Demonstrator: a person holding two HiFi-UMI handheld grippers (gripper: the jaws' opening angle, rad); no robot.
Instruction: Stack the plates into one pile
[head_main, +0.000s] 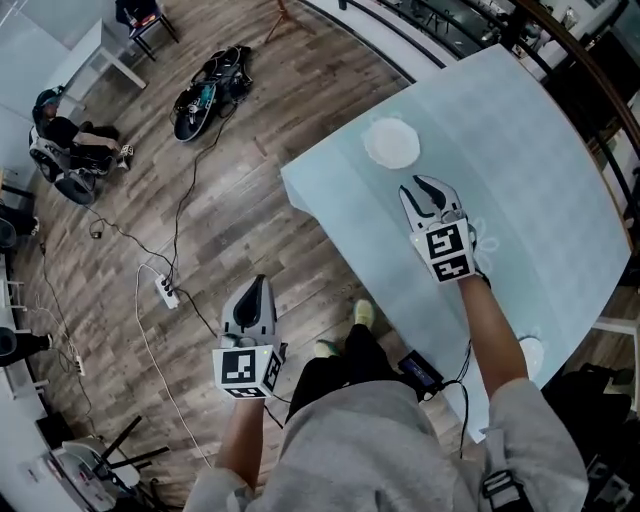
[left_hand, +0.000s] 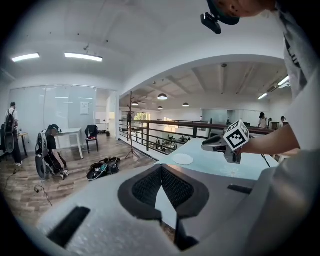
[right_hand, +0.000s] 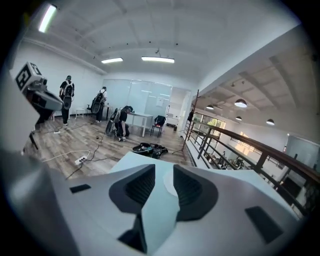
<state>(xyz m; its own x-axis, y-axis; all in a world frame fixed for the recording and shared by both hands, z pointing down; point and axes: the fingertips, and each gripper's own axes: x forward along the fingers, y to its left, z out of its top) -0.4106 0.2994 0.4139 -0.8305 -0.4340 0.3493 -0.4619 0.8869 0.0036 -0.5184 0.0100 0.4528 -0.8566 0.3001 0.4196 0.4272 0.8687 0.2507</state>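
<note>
Grey plastic right gripper (head_main: 430, 190), its black ribbed pads spread with nothing between them, points across the table; we judge it is lining up on the white round plate (head_main: 391, 143) lying flat just ahead. Closed and empty, the left gripper (head_main: 256, 295) hangs over the wood-plank floor (head_main: 200, 250). On the smooth pale blue tabletop (head_main: 540, 150), a second white disc (head_main: 531, 355) near the edge is, we think, another plate.

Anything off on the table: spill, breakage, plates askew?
Nothing stands out. One white plate lies flat and whole on the table. Another white round thing, likely a plate, sits by its near edge, partly hidden.
</note>
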